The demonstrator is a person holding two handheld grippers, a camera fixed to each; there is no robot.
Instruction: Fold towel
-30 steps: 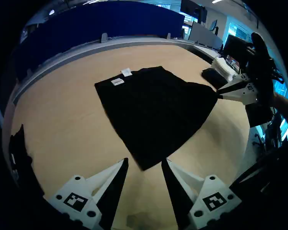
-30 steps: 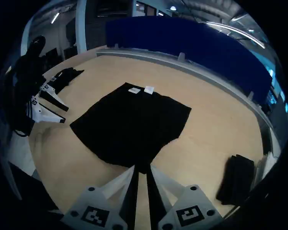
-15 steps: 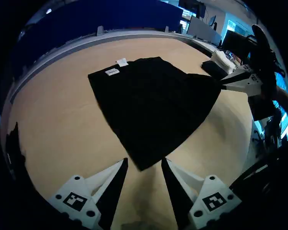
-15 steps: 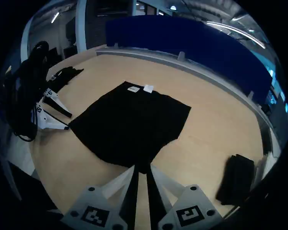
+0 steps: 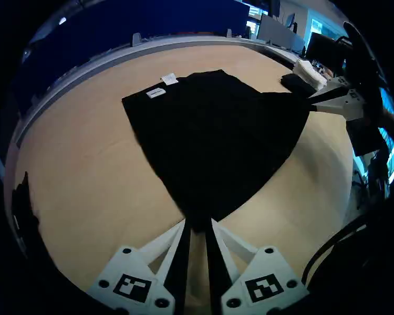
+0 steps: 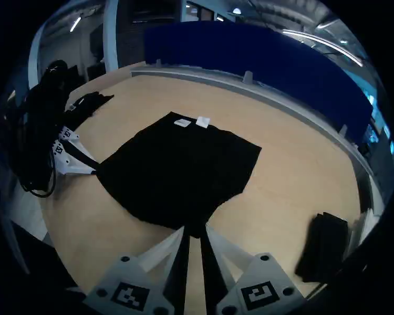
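- Bottom centre of the left gripper view: left gripper, fingers drawn together and clamped on the near corner of the black towel.
- Bottom centre of the right gripper view: right gripper, fingers likewise pinched on another corner.
- Mid-frame: towel spread flat on the table.
- Upper centre: white tags at the far edge.
- Assessment: two corners secured; fold not yet made.
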